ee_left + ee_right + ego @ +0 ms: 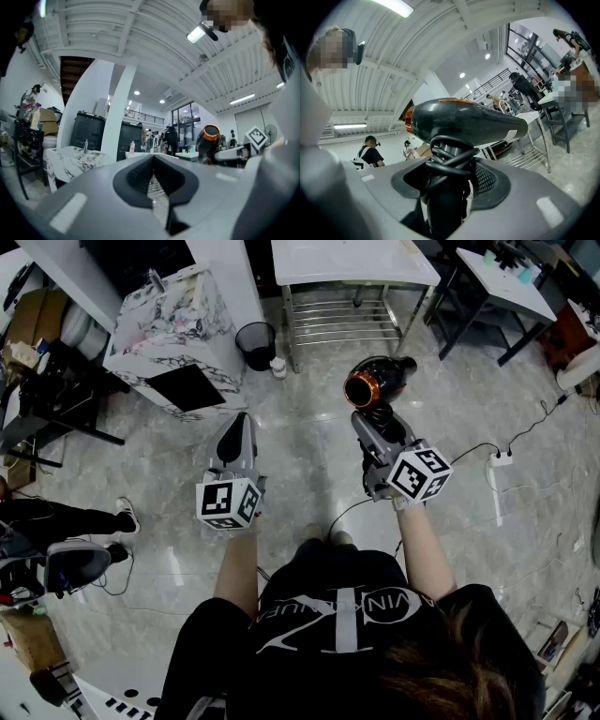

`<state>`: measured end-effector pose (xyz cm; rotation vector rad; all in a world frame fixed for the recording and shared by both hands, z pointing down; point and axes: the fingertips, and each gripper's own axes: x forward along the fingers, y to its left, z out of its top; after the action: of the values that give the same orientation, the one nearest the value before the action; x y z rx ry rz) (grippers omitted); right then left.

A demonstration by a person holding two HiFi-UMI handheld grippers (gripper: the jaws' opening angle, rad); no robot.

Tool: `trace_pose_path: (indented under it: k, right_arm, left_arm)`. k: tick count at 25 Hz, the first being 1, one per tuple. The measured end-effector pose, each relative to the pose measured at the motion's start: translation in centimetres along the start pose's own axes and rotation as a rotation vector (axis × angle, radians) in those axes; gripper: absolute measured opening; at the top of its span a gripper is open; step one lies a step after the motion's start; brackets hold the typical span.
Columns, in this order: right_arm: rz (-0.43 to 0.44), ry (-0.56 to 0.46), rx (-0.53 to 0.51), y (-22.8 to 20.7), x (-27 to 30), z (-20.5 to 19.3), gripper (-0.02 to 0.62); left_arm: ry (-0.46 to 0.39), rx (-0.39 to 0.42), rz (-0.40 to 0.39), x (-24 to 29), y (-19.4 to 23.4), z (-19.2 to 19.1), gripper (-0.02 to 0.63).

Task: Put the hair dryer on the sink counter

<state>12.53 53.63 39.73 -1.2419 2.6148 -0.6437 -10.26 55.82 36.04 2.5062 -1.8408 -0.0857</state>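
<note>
Black with an orange ring at one end, the hair dryer (377,382) is hanging level above the grey tiled floor (309,465). My right gripper (373,420) is holding it, jaws pinching the handle (445,206) where the cord (450,159) is wound round it. My left gripper (236,432) is pointing level alongside, jaws pressed together and pinching nothing. The marble-patterned sink counter (173,324) is standing well apart, ahead to my left, with a black waste bin (255,341) just beside it.
</note>
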Motion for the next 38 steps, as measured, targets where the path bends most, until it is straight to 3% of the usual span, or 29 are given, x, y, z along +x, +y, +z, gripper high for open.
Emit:
trace_pose_path:
  k: [13,22,29,38]
  right_arm:
    - [-0.021,-0.042,-0.026,2.5,0.3,-1.4,0.258]
    - [-0.029,-0.063,-0.013,2.8,0.4,-0.4,0.258]
    - [-0.034,-0.077,-0.009,0.8,2.4,0.4,0.258]
    - [-0.032,-0.075,0.009,-5.1,8.9,3.1,0.258]
  left_arm:
    - [-0.002,-0.019,-0.034,-2.3,2.5,-1.3,0.0]
    - [-0.018,-0.036,-0.032,-2.6,3.4,-0.4,0.0]
    - [-0.025,-0.038,-0.048,0.7,4.2,-0.7,0.0]
    - [0.013,-0.04,-0.041,9.6,6.5,-1.4,0.0]
